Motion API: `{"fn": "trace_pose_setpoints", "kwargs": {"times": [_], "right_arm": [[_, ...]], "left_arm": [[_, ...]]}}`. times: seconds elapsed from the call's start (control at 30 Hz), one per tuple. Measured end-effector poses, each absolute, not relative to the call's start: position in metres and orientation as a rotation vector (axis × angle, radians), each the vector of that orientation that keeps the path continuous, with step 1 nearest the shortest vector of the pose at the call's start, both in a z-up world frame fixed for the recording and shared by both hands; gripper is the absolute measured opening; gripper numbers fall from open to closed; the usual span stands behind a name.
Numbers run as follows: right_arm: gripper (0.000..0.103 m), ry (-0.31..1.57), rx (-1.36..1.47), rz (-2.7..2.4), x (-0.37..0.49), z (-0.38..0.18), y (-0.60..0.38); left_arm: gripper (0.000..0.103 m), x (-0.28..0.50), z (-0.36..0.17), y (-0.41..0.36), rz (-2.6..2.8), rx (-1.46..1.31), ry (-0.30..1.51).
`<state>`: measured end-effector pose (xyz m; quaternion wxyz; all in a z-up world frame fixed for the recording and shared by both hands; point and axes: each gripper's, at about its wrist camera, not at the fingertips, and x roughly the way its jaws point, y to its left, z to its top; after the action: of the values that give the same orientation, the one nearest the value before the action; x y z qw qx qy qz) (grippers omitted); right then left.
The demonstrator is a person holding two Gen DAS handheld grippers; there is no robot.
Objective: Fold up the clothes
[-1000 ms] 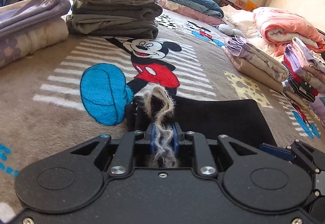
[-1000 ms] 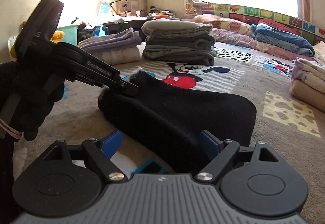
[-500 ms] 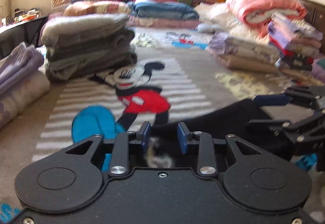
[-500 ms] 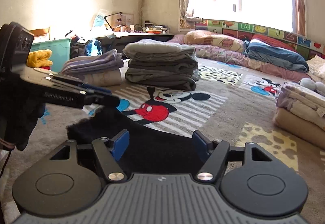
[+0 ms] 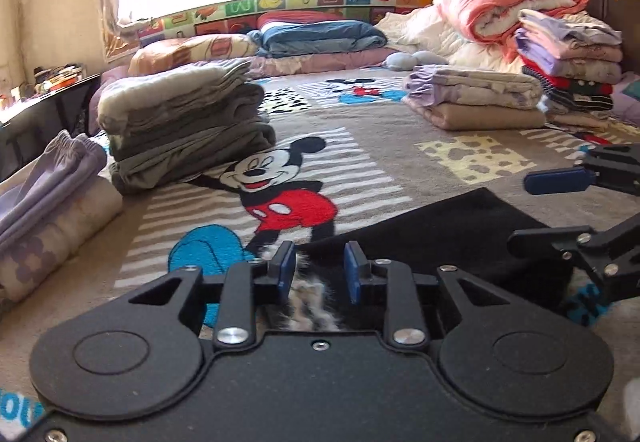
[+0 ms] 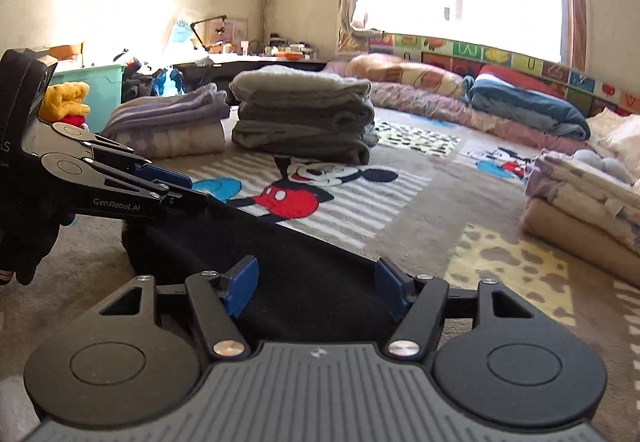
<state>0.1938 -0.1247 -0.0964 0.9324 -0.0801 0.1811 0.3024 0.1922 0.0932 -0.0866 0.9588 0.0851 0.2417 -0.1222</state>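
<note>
A black garment (image 5: 448, 238) with a fuzzy grey-white lining lies folded on the Mickey Mouse blanket (image 5: 400, 145). My left gripper (image 5: 319, 270) is open just above its near edge, the furry lining showing between the blue pads. My right gripper (image 6: 316, 290) is open over the garment's (image 6: 288, 262) other side. The left gripper also shows in the right wrist view (image 6: 176, 185), at the garment's left end. The right gripper shows at the right of the left wrist view (image 5: 560, 201).
A stack of folded grey clothes (image 5: 184, 121) sits behind the garment. Folded lilac clothes (image 5: 52, 185) lie at the left. More folded piles (image 5: 476, 97) and bedding (image 5: 512, 1) are at the right. A desk (image 6: 248, 61) stands by the wall.
My left gripper has opened and let go of the garment's furry edge, and the garment now lies flatter. Both grippers have lifted and levelled out.
</note>
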Motion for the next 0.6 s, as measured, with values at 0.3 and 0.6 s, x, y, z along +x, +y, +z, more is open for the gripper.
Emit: {"fn": "trace_pose_setpoints", "kwargs": {"times": [0.3, 0.6], "right_arm": [[0.084, 0.553, -0.324, 0.687, 0.192, -0.128, -0.083], [0.076, 0.539, 0.255, 0.613, 0.188, -0.103, -0.161]], "left_arm": [[0.027, 0.205, -0.114, 0.088, -0.222, 0.224, 0.592], [0.067, 0.200, -0.087, 0.169, -0.147, -0.392, 0.613]]}}
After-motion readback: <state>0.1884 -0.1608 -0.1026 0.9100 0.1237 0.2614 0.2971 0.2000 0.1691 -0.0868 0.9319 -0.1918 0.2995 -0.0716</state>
